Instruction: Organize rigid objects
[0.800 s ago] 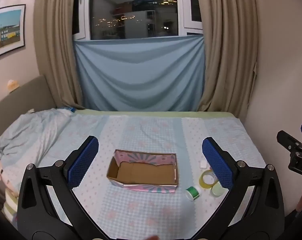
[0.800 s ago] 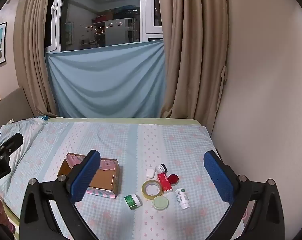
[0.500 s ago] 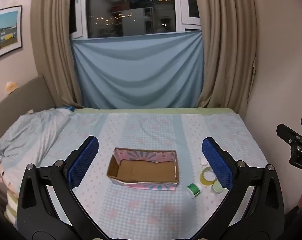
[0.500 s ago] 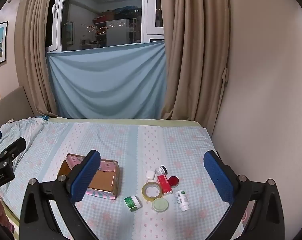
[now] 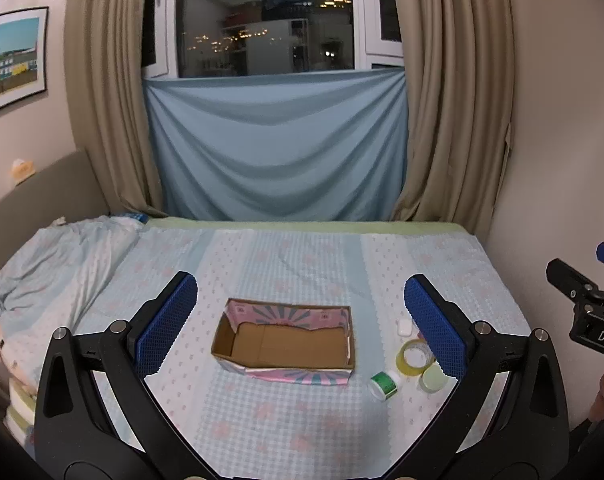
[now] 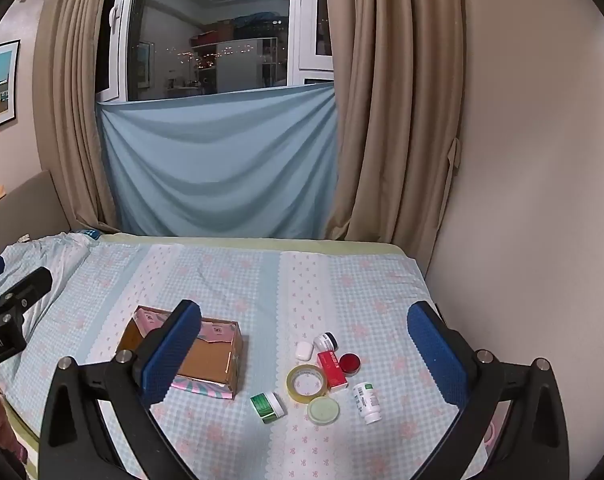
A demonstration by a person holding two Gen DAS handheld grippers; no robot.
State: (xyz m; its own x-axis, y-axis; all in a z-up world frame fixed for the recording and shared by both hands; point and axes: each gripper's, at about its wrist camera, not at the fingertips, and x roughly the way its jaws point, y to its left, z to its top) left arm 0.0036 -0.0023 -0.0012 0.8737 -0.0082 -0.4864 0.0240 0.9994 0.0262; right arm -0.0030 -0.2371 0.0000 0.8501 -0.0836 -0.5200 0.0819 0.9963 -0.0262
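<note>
An open cardboard box (image 5: 285,346) with pink patterned sides sits empty on the bed; it also shows in the right wrist view (image 6: 205,354). Right of it lies a cluster: a green jar (image 6: 266,402), a tape roll (image 6: 306,382), a pale green lid (image 6: 322,410), a red box (image 6: 332,370), a red round tin (image 6: 350,362), a white bottle (image 6: 366,402), a dark-capped jar (image 6: 326,342) and a white earbud case (image 6: 302,350). My left gripper (image 5: 302,328) is open and empty above the box. My right gripper (image 6: 302,354) is open and empty above the cluster.
The bed (image 5: 302,264) has a light blue checked sheet. A rumpled duvet (image 5: 53,268) lies at the left. The wall (image 6: 522,200) borders the bed's right side. Curtains (image 5: 454,100) and a blue cloth hang at the far end.
Both views have shifted slightly; the box and the cluster sit a little lower and nearer in the frames. Both grippers stay open. No object has moved on the bed.
</note>
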